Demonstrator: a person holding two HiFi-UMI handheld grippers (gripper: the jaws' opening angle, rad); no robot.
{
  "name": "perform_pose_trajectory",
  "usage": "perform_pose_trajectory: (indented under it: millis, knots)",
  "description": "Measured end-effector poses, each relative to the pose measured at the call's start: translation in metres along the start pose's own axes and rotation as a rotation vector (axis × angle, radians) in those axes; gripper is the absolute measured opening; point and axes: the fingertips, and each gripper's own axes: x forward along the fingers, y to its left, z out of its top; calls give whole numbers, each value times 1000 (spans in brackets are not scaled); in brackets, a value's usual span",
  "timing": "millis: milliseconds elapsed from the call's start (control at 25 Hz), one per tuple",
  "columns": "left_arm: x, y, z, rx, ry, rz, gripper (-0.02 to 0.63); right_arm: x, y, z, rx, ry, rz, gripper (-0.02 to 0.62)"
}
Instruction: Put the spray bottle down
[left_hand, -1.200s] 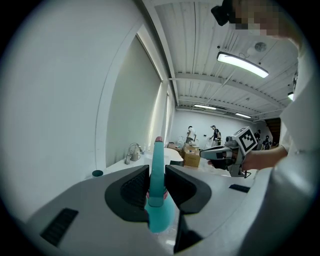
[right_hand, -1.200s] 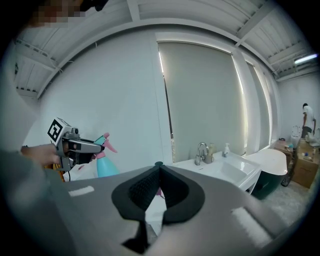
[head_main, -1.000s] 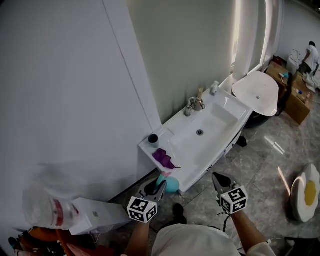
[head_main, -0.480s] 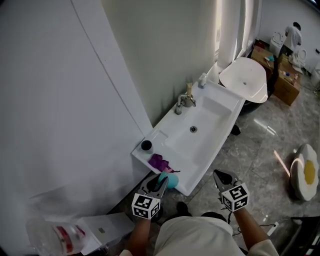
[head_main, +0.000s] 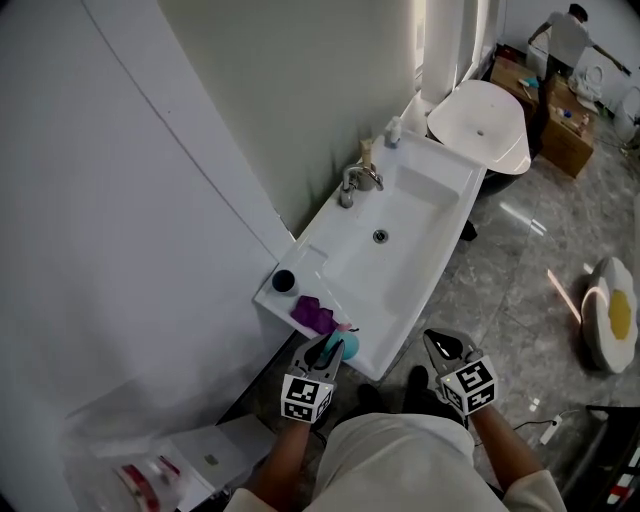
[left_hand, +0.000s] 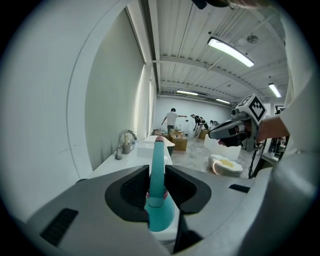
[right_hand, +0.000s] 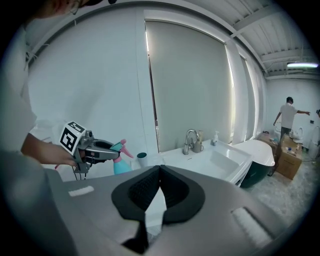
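Note:
A teal spray bottle (head_main: 347, 346) with a pink trigger is clamped between the jaws of my left gripper (head_main: 328, 349). It hangs just off the near corner of the white sink counter (head_main: 330, 262), next to a purple cloth (head_main: 314, 315). In the left gripper view the bottle (left_hand: 159, 212) stands upright between the pads, and that gripper (left_hand: 157, 172) is shut on its neck. My right gripper (head_main: 441, 350) hovers over the floor to the right, jaws shut and empty (right_hand: 159, 168). From the right gripper view I see the left gripper (right_hand: 95, 149) with the bottle (right_hand: 120, 163).
A black cup (head_main: 284, 282) stands on the counter's near end and a faucet (head_main: 353, 184) at its back. A white oval tub (head_main: 485, 135) lies beyond, then cardboard boxes (head_main: 565, 140) and a person (head_main: 570, 30). An egg-shaped cushion (head_main: 610, 325) lies on the floor, and a white box (head_main: 200, 455) sits at lower left.
Both grippers have sunk. The left one has carried the bottle closer to the counter's near corner by the purple cloth. The head view has swung, so the sink sits higher in the picture.

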Motion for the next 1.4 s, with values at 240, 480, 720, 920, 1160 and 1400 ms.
perform_pose_trajectory:
  millis: [240, 480, 720, 920, 1160, 1400]
  knots:
    - [38, -4, -31, 37, 42, 10, 101, 11, -6, -6, -18, 38, 41, 11]
    - [79, -6, -74, 9, 112, 1, 101, 15, -13, -12, -19, 64, 51, 11]
    - [106, -15, -92, 60, 146, -5, 101, 13, -27, -24, -1, 96, 34, 11]
    - [119, -23, -111, 85, 174, -15, 101, 15, -27, -29, 14, 110, 30, 11]
    - [127, -29, -117, 104, 166, -16, 101, 13, -32, -33, 17, 123, 16, 11]
    - [130, -34, -111, 85, 157, -23, 103, 13, -33, -35, 21, 130, 10, 11]
